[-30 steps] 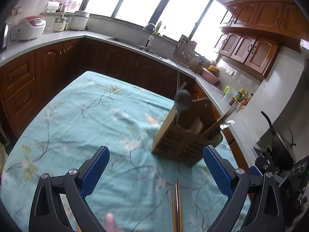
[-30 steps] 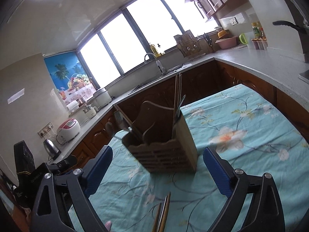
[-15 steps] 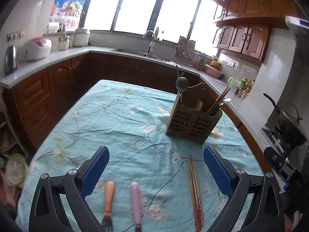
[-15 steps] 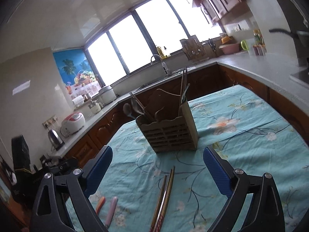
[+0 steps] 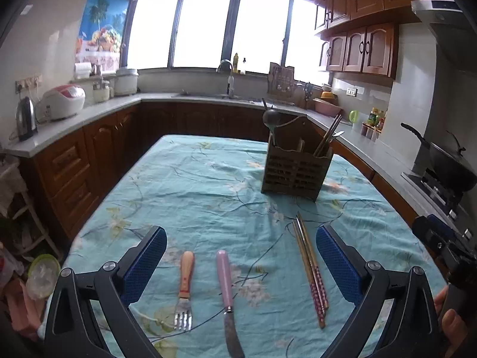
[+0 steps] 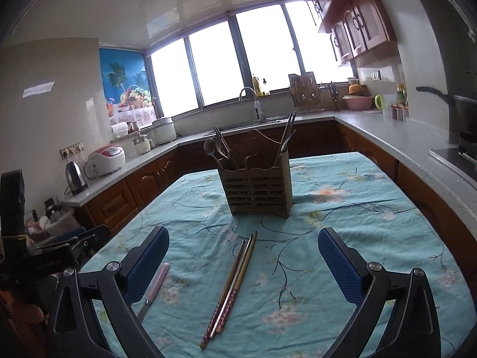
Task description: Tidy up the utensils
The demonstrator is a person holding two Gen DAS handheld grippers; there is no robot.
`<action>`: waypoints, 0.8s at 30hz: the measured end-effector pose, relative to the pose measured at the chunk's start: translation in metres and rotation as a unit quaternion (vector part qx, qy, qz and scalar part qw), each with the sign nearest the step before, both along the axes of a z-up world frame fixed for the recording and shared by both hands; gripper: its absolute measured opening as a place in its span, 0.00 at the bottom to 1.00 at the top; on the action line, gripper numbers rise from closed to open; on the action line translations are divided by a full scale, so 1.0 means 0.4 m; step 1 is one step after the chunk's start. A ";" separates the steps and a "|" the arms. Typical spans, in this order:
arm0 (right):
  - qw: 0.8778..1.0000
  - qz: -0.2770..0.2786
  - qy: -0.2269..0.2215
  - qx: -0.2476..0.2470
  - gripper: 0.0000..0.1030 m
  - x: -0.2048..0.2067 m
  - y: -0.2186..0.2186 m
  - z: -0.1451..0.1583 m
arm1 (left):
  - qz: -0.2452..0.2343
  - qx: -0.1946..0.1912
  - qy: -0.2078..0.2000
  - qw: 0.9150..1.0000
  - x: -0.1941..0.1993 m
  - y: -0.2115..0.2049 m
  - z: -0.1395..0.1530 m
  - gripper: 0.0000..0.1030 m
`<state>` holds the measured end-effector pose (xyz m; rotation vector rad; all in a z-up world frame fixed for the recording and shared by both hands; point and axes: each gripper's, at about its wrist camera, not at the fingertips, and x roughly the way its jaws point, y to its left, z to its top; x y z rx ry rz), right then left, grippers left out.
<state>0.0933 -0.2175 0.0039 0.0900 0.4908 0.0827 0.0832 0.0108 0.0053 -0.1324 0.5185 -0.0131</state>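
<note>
Knife [image 5: 227, 295] blade cut off at my frame edge, holder [image 6: 258, 189] contents perhaps spoons (hard to see), floral tablecloth [image 5: 208, 185], wooden kitchen cabinets [image 5: 68, 164], left gripper [image 5: 241, 259] and right gripper [image 6: 244, 261] both wide apart, empty.

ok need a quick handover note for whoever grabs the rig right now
Left tongs: open, empty, above the fork and pink-handled knife.
Right tongs: open, empty, above the chopsticks.
Wooden holder stands upright on the tablecloth, already holding a ladle, chopsticks and other utensils.
Left to do: fork, knife and chopsticks lie loose on the cloth; put each in the holder.
</note>
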 end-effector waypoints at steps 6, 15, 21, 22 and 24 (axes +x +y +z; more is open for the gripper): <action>1.000 0.004 -0.015 -0.016 0.98 -0.038 0.026 0.002 | 0.011 0.023 -0.031 0.999 -0.051 -0.004 0.032 0.99; 0.995 -0.012 -0.068 -0.067 1.00 -0.087 0.045 0.068 | 0.034 0.054 -0.057 0.996 -0.081 -0.032 0.030 0.99; 0.996 -0.025 -0.064 -0.065 1.00 -0.092 0.037 0.023 | 0.036 0.066 -0.055 0.996 -0.078 -0.052 -0.006 0.99; 0.996 -0.026 -0.065 -0.064 1.00 -0.093 0.036 0.020 | 0.037 0.070 -0.054 0.995 -0.077 -0.053 -0.006 0.99; 0.996 -0.026 -0.064 -0.061 1.00 -0.095 0.034 0.015 | 0.040 0.076 -0.049 0.995 -0.077 -0.055 -0.004 0.99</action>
